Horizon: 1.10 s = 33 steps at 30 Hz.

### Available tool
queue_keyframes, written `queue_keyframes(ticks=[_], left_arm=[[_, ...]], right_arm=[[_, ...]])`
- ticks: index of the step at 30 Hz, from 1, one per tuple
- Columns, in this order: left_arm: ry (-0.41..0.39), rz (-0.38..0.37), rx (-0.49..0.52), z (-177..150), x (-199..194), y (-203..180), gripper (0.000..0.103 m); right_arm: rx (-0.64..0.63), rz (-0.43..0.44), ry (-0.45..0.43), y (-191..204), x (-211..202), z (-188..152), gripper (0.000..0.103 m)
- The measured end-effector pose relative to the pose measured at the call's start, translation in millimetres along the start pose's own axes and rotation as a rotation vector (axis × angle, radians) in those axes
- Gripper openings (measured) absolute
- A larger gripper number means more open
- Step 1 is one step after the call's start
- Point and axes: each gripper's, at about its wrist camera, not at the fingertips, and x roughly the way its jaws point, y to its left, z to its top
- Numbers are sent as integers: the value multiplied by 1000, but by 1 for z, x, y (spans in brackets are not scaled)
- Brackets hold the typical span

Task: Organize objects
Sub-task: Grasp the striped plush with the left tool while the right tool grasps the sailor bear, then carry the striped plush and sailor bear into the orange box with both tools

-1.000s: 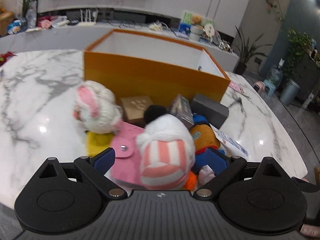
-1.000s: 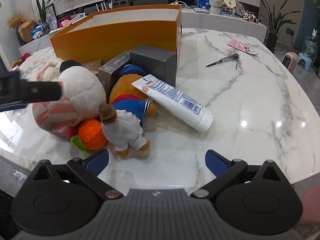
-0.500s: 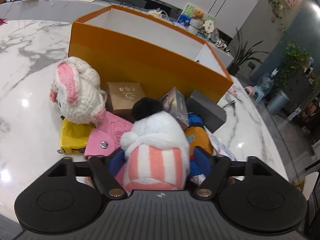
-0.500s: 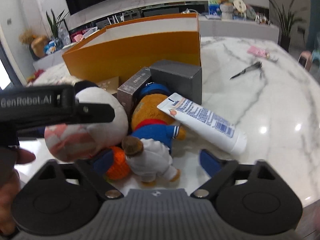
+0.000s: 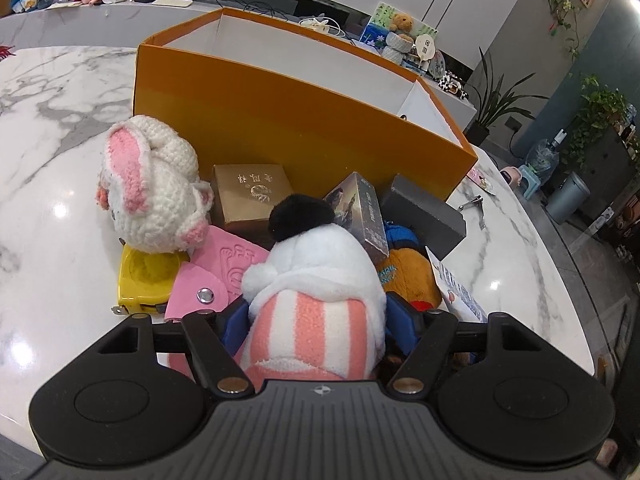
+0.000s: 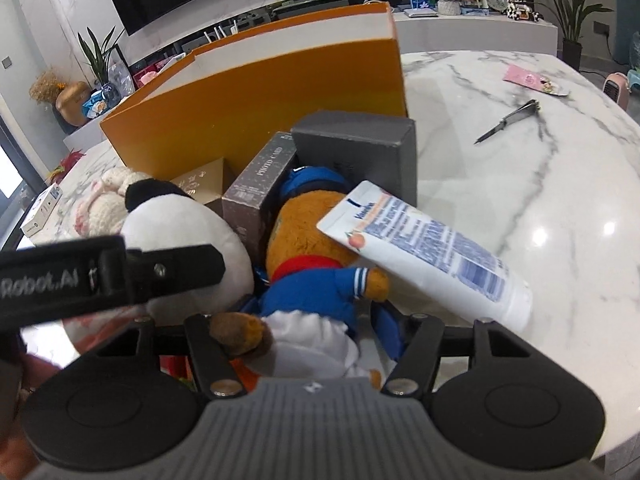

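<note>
In the left wrist view my left gripper has its jaws closing on a white plush with a pink-striped band and a black pom; both blue pads press its sides. An open orange box stands behind the pile. In the right wrist view my right gripper is closing around a small brown bear in white clothes. Its right pad stands a little off the bear and its left pad is mostly hidden. The left gripper's finger crosses that view at the left.
On the marble table lie a crochet bunny, gold box, photo-card box, grey box, yellow tape measure, pink pouch, large orange bear, white tube and a nail clipper.
Both grippers came forward into the pile and their jaws narrowed from wide open. The left now grips the striped plush; the right now straddles the small bear.
</note>
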Motion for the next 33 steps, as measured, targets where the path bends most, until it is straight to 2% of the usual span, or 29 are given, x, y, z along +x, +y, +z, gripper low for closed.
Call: queue_keyframes(ticks=[1,10,24,33], left_arm=[[-3,-3,4,-1,-1,0,78],[-20,-19,44,-2,-8,0,74],[-95,-35,-9,-1,-30,16,73],[-197,-65,-35,1,-60,25,73]], right_arm=[[14,22,0,-2,1,1,48],[15,58,-1,-7,-11,-6,46],[26,134,-64,-8,-46,-15,46],[17,205,-149,-5,-79,-10,46]])
